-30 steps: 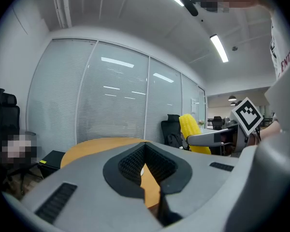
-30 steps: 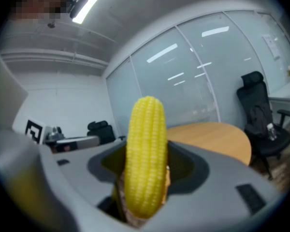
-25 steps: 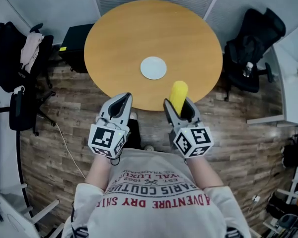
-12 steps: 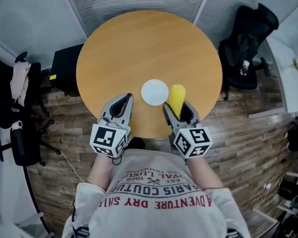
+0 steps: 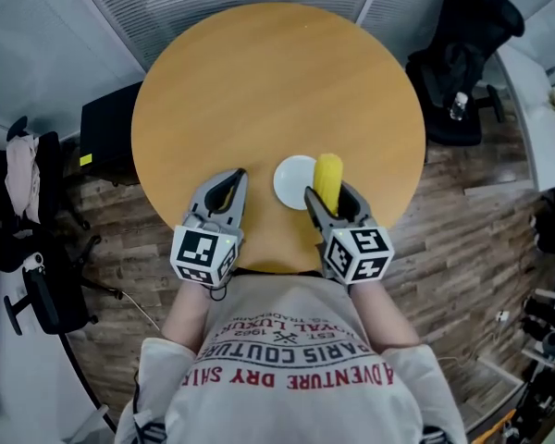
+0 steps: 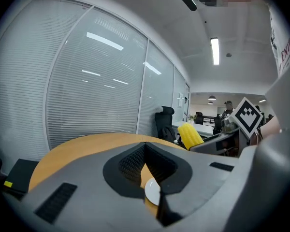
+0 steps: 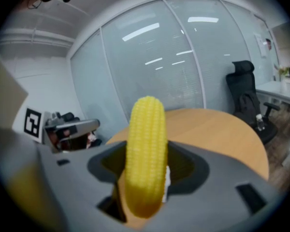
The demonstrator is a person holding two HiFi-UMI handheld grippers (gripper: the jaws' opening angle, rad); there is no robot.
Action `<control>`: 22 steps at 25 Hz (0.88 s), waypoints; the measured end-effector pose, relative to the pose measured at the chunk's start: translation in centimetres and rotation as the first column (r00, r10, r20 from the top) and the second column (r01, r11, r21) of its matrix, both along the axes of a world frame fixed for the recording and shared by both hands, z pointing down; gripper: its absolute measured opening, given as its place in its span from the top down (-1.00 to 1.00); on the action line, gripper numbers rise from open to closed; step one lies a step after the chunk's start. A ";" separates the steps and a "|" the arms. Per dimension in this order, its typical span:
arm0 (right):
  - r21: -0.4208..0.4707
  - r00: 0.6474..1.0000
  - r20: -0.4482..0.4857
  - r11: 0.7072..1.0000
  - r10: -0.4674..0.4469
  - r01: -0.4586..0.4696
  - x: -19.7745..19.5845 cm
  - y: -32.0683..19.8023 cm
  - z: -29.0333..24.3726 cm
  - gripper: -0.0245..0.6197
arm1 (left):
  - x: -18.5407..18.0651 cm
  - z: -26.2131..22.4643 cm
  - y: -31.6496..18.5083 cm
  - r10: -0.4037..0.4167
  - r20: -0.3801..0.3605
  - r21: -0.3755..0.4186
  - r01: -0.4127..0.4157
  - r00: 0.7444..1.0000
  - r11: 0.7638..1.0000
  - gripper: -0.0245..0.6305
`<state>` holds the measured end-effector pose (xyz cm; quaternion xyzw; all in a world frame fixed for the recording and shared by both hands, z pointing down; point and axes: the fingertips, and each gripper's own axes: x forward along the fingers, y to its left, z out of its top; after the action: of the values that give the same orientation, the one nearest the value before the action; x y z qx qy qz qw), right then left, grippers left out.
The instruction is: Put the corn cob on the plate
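Moved since a second ago: both hand-held grippers have come forward over the near edge, and the plate, then well apart from the cob, now sits right beside it.

1. Tabletop (image 5: 259,81): round, wood-coloured, bare across its far and left parts (ample open room for moving); its near edge runs just under the two tools.
2. Right hand-held gripper (image 5: 329,194): jaws closed on the corn cob, which fills the gap in the right gripper view.
3. Left hand-held gripper (image 5: 233,176): jaws drawn together at the tips, nothing between them; idle, left of the plate.
4. Plate (image 5: 291,181): small, white, near the tabletop's near edge, between the two tools and nearer the right one.
5. Corn cob (image 5: 328,176): yellow, long axis running near to far along the jaws, far end free. In the head view its left side overlaps the plate's right rim; height above the plate cannot be told.

Judgement: the plate's centre lies slightly left of the cob, so a short leftward shift and lowering seems to remain.
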<state>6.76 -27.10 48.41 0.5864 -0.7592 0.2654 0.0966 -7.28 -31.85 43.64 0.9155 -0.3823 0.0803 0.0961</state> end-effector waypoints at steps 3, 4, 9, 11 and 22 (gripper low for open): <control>-0.057 1.000 -0.008 0.998 -0.014 0.014 -0.3 -0.4 2.1 0.10 | -0.5 1.4 -0.6 0.001 0.015 -0.013 -0.001 1.000 1.000 0.83; -0.076 1.000 -0.012 0.997 -0.024 0.023 -0.3 -0.5 2.8 0.10 | -0.6 1.9 -0.8 0.002 0.031 -0.014 -0.002 1.000 1.000 0.83; -0.160 0.996 -0.050 0.985 -0.071 0.062 0.1 -1.5 6.4 0.10 | -0.6 4.8 -0.8 0.005 0.049 -0.057 -0.002 0.999 0.998 0.83; -0.204 0.994 -0.065 0.976 -0.089 0.074 0.1 -1.9 8.3 0.10 | -0.6 5.6 -0.6 0.019 0.041 -0.075 -0.016 0.999 0.997 0.83; -0.397 0.982 -0.092 0.911 -0.164 0.115 -0.1 -3.3 17.3 0.10 | -1.6 9.0 -0.8 -0.020 0.087 -0.138 0.032 0.996 0.990 0.83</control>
<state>6.67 -30.42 65.74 0.5149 -0.7236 0.3669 0.2769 -8.85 -32.68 52.60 0.8972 -0.3916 0.1445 0.1443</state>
